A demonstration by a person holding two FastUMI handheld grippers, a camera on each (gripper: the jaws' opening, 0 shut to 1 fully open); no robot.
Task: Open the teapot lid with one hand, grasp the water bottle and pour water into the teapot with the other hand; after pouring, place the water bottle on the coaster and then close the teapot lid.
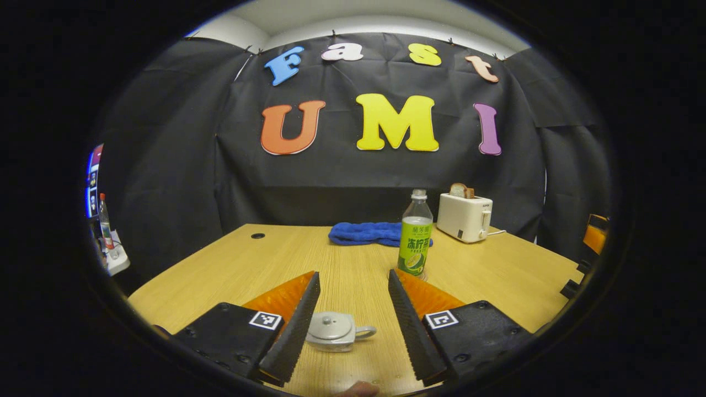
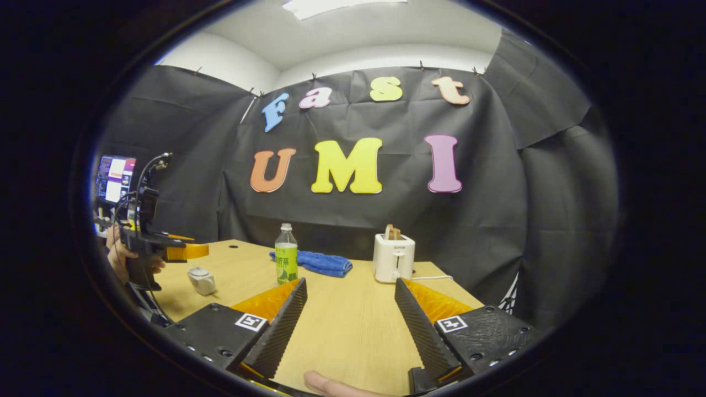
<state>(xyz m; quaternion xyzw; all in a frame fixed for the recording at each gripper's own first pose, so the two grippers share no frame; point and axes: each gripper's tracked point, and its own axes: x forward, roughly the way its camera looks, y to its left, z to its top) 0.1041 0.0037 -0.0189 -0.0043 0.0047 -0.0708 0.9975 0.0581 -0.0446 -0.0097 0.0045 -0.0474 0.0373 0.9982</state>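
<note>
Wooden table (image 1: 353, 264) lies under both tools. Your left gripper (image 1: 353, 309) hangs spread and empty just above the teapot (image 1: 335, 331); drop squarely onto the lid knob (image 1: 329, 318), then lift straight. Your right gripper (image 2: 350, 314), also released, faces the water bottle (image 2: 286, 255). Blue towel (image 2: 320, 262) and toaster (image 2: 394, 256) stand behind, clear.

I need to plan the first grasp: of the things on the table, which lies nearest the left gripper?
The teapot, low between the open left gripper; the water bottle, blue towel and toaster stand farther back.
</note>
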